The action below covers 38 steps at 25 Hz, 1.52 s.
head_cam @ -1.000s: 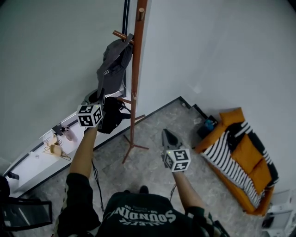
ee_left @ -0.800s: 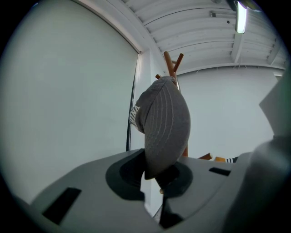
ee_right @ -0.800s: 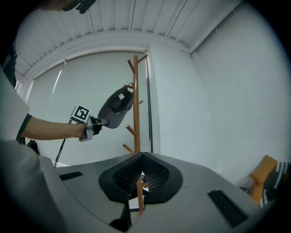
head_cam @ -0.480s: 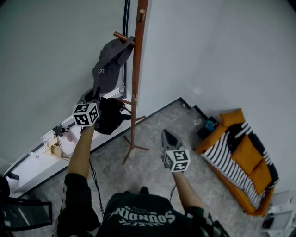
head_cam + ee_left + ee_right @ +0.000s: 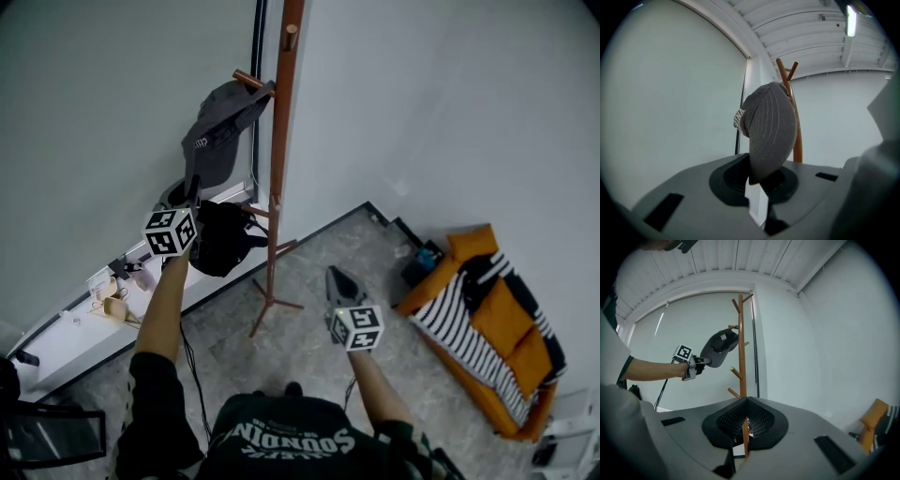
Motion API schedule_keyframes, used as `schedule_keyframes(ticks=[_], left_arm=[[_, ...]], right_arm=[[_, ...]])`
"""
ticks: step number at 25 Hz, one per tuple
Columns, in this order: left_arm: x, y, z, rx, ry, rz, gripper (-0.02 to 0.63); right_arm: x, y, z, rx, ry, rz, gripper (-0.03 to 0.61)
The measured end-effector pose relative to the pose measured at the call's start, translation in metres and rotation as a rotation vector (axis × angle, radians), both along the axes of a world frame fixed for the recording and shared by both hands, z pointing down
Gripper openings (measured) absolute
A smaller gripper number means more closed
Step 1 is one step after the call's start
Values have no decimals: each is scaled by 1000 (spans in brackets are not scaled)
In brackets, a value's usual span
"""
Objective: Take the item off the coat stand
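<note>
Orange sofa is sitting on the speckled grey floor, by the pale wall. A black-and-white striped blanket is lying across the sofa. A small blue object is resting just beside the sofa's upper end. Well left of the sofa, a black bag is hanging low. Further left of the sofa, a white ledge is carrying small tan items. A black chair is standing furthest left of it.

Floor here is grey speckled stone. The wooden coat stand stands on it in the corner on splayed legs. A grey cap sits up against one of its upper pegs, and a black bag is down by a lower peg. Off to the right, an orange seat lies on the floor along the wall, with a black-and-white striped cloth draped over it.
</note>
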State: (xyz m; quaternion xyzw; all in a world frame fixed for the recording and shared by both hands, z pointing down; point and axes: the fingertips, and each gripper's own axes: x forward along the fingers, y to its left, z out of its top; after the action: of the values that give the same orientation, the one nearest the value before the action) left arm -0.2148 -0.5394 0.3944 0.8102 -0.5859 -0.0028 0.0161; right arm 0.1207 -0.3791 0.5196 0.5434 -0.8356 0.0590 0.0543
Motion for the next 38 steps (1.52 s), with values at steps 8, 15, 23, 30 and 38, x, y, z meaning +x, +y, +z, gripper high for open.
schedule_keyframes(ticks=[8,15,23,30,38], left_arm=[[-16,-8,-22,28,22,-16,23],[-35,-14,-46,52,48,-34,23],[-64,-21,-80,89,63,-69,23],[-103,-12,-101,108,95,-125,23],[-153,25,-97,105,84,-210,23]], right_arm=[[-2,-4,2,-4,-5,-3,0],[-5,-8,-1,-2,-7,-3,0],[-11,-14,3,-1,-11,-13,1],[-14,-16,-2,-2,3,-27,0],[-31,-17,-7,4,11,-77,0]])
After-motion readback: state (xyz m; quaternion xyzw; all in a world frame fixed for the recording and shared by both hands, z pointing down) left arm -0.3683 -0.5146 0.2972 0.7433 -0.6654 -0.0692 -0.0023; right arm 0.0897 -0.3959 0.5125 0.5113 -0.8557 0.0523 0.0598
